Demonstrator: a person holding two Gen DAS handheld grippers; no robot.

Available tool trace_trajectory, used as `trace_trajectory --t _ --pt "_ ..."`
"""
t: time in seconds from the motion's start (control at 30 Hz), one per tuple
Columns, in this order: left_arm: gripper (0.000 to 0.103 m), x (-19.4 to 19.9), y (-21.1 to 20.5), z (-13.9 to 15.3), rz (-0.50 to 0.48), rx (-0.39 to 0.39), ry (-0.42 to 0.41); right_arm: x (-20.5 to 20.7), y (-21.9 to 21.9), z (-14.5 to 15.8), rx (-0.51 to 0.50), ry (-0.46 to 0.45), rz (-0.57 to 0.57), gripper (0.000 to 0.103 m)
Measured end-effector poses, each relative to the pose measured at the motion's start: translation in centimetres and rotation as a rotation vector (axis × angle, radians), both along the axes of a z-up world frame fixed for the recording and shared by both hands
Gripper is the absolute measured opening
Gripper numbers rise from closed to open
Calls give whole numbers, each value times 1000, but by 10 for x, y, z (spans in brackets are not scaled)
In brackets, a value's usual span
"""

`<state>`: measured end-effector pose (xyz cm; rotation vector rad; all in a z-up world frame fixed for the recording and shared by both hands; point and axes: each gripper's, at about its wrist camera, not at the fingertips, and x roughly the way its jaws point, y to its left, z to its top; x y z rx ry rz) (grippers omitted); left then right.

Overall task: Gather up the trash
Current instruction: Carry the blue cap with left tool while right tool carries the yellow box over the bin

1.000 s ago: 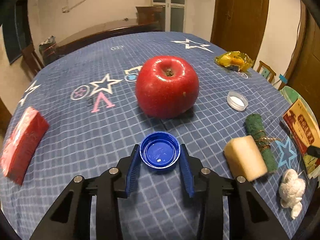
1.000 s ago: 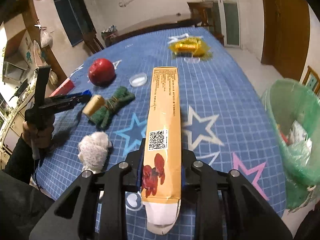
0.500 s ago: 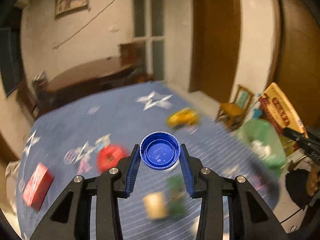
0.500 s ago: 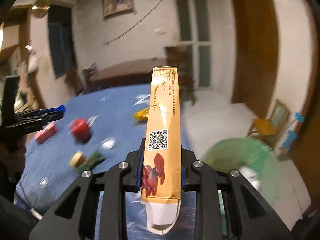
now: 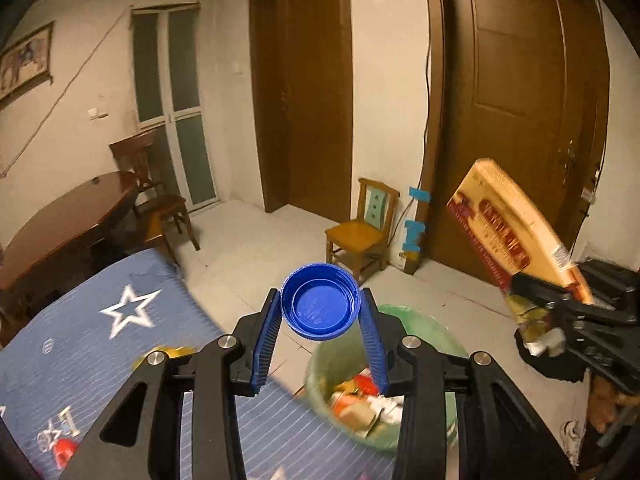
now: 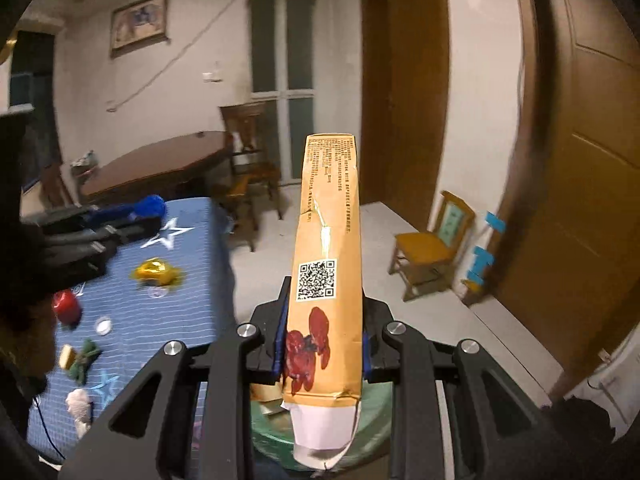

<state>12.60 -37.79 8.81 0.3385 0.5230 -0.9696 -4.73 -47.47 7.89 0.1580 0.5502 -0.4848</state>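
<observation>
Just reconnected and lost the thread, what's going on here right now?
A person is clearing trash with a gripper in each hand. The left gripper holds a blue bottle cap above the green bin beside the table. The right gripper is clamped on a flattened orange carton, also near the bin. Nothing is dropped yet.

cap (image 5: 321, 306) and carton (image 6: 327, 264) now above bin (image 5: 448, 344)

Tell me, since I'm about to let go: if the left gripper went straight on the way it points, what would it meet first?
Probably bare floor tiles beyond the table edge. The left gripper, holding the blue cap, points past the green bin, which sits lower; depth is unclear.
</observation>
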Motion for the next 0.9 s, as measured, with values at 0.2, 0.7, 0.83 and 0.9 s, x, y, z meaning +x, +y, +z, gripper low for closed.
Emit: trace_trajectory --t 0.2,0.7,0.83,0.9 --pt "41 -12 -70 -40 -16 58 15 0 -33 -19 36 34 -59 25" --pt "41 -26 -98 -108 -62 113 0 10 -45 -64 105 83 -25 25" --pt "41 -25 -96 -114 -53 121 -7 13 -43 -68 109 86 -13 25" --pt "41 -23 -96 -115 -52 126 -12 15 -44 -69 112 90 -7 25"
